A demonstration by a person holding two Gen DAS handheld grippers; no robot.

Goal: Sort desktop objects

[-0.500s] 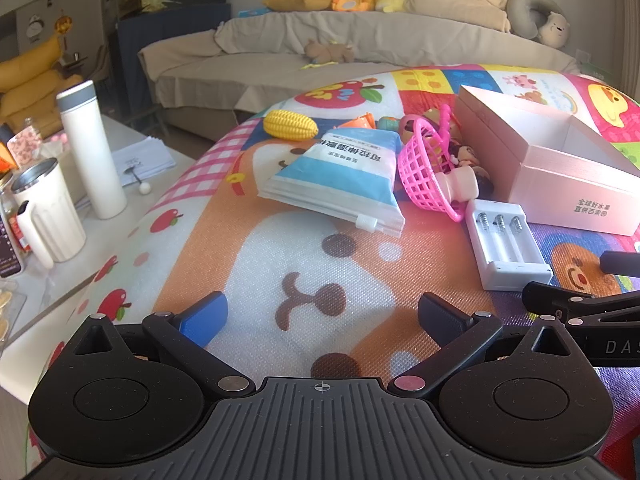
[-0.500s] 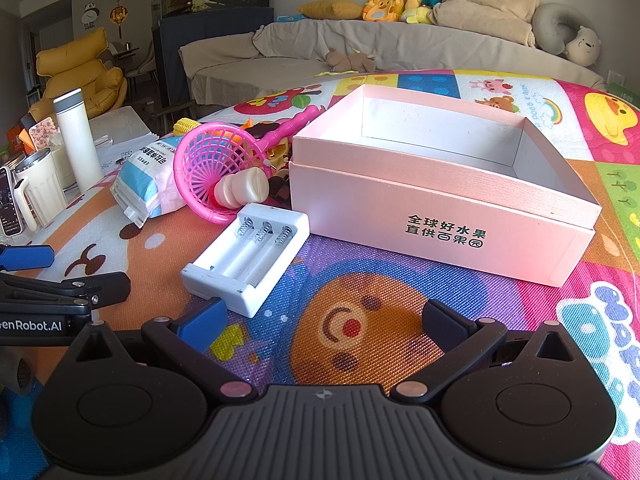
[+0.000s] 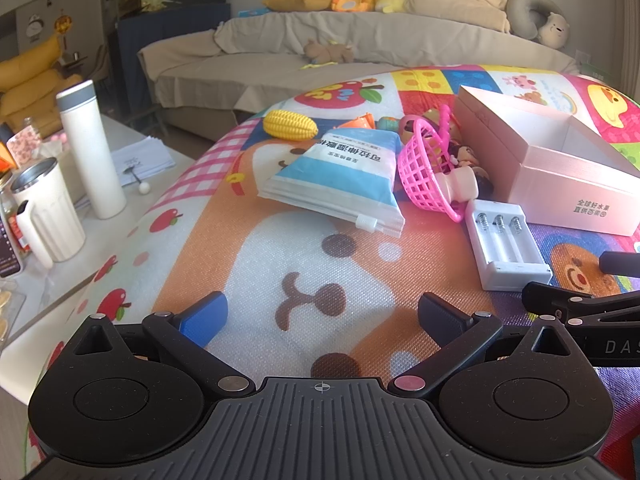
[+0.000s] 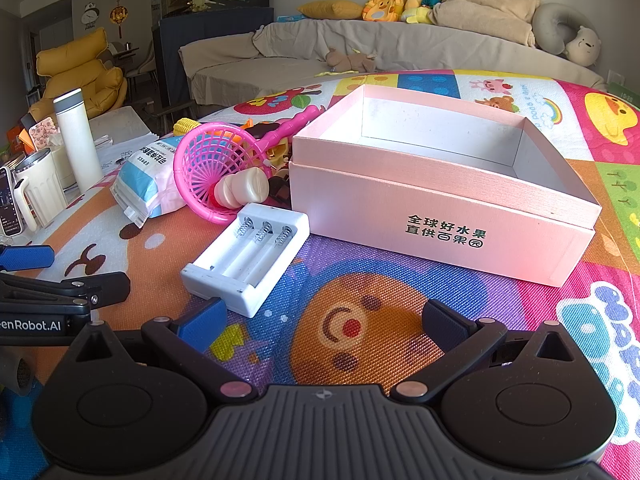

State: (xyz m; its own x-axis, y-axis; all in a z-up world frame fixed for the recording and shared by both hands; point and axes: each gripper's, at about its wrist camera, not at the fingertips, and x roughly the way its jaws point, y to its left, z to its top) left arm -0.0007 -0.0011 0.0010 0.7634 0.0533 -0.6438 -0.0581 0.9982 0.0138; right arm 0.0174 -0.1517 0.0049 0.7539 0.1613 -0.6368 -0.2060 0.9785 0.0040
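One pink box (image 4: 436, 216); one charger (image 4: 248, 256); one net (image 4: 208, 168)

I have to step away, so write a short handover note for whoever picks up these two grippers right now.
Left gripper: open, empty, low over the mat.
Right gripper: open, empty, just short of the white battery charger.
Pink box: open and empty, on the mat to the right of the pile.
Still outside it: charger, pink net basket with a small bottle in its mouth, blue-and-white packet, toy corn, small toys behind the basket.
Done: nothing sorted yet.
Left: move the things into the box; the charger is nearest.
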